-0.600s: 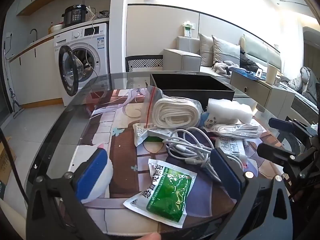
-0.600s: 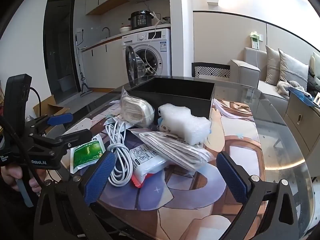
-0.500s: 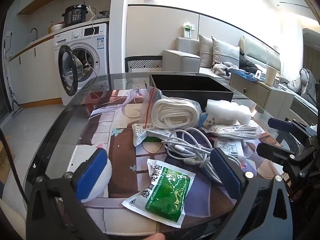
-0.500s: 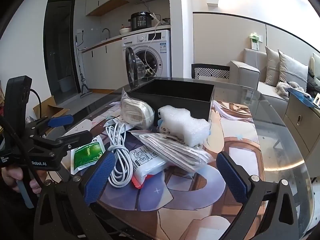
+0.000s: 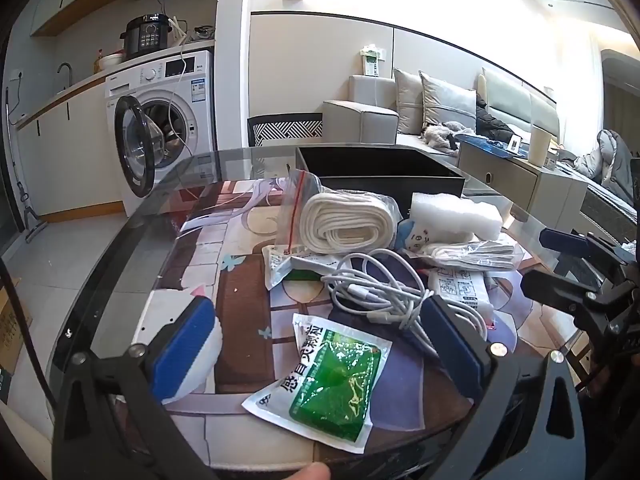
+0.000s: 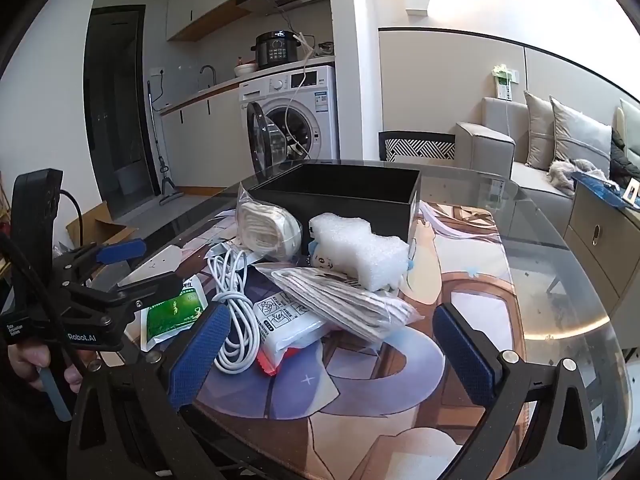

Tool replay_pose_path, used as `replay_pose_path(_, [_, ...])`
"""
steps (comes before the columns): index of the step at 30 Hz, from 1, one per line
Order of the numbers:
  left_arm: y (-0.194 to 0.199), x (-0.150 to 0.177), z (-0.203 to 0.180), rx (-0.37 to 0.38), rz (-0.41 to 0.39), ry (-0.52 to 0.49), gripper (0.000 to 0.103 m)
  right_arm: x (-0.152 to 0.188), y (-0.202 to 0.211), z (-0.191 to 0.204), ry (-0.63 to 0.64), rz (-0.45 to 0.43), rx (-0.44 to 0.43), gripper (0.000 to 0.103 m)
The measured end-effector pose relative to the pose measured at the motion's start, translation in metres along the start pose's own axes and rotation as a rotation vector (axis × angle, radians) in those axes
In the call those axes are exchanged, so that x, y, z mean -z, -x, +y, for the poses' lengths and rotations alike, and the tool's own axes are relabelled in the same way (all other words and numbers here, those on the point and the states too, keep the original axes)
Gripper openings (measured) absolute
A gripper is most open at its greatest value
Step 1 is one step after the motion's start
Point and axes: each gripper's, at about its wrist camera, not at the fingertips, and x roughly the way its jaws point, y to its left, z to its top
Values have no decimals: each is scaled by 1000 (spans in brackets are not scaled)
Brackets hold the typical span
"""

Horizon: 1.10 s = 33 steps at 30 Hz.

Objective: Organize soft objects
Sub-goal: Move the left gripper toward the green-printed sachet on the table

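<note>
Left wrist: wide-spread left gripper (image 5: pixel 320 344) framing flat white-edged green sachet (image 5: pixel 328 376) on round glass table (image 5: pixel 132 248), beside tangled white cable (image 5: pixel 376 292); right wrist: right gripper (image 6: pixel 332 352) likewise wide, facing bumpy white foam block (image 6: pixel 360 252) before open black box (image 6: pixel 340 196).

A green-filled white foil sachet (image 5: pixel 326 378) lies flat at the desk's near edge. Just behind it sits a loosely coiled white cable (image 5: pixel 376 294). Farther back, a bagged roll of white cord (image 5: pixel 346 222) lies beside a white foam block (image 5: pixel 456 216), both in front of an open black rectangular box (image 5: pixel 380 172). A clear bag of folded masks (image 6: pixel 340 296) rests on a white printed packet (image 6: pixel 288 316).
</note>
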Motion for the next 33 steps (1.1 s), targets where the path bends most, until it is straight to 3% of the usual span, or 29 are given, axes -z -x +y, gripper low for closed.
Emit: replay_pose_path(33, [4,1,7,-8,-3,-4,103,1,-1,5,20,5,1,103])
